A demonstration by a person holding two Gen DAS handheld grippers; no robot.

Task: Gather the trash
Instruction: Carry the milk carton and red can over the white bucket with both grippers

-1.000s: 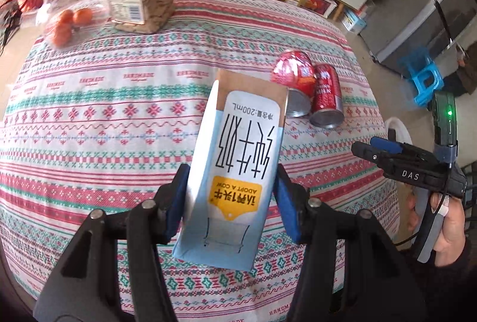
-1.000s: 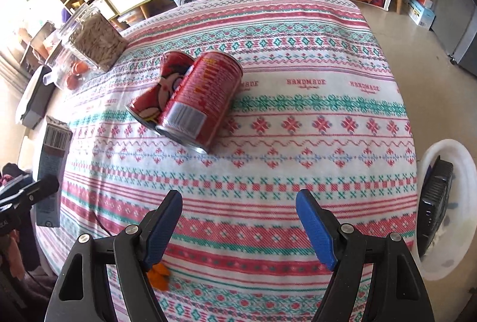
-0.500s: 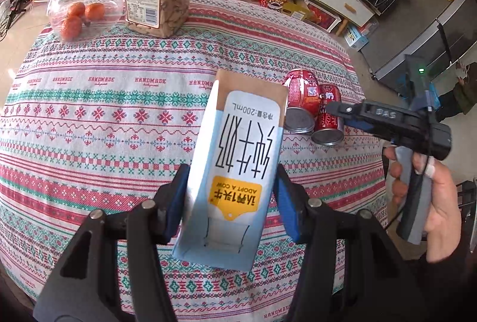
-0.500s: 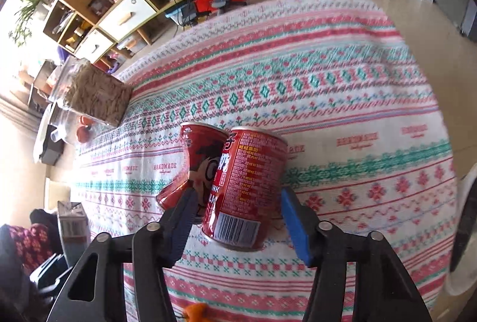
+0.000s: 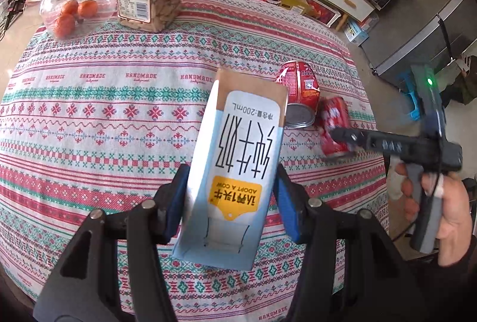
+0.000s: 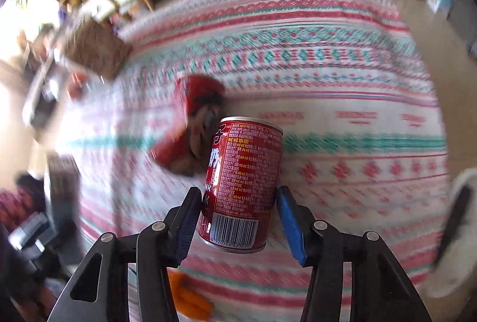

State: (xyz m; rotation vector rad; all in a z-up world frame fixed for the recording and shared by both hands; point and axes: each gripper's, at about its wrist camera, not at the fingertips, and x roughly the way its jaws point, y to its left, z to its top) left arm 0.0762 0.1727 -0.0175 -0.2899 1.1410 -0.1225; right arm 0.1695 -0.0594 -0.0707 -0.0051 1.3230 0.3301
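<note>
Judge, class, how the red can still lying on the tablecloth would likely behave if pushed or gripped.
The lying can would probably roll, since it rests on its round side. Its wall looks dented, so it is likely thin, empty and light, and may crush further under a hard squeeze. The cloth might slow its roll.

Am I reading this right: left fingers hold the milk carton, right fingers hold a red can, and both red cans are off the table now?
Not quite. The right wrist view shows only one red can held by the right gripper; the other red can lies on the tablecloth. The left gripper does hold the milk carton.
</note>
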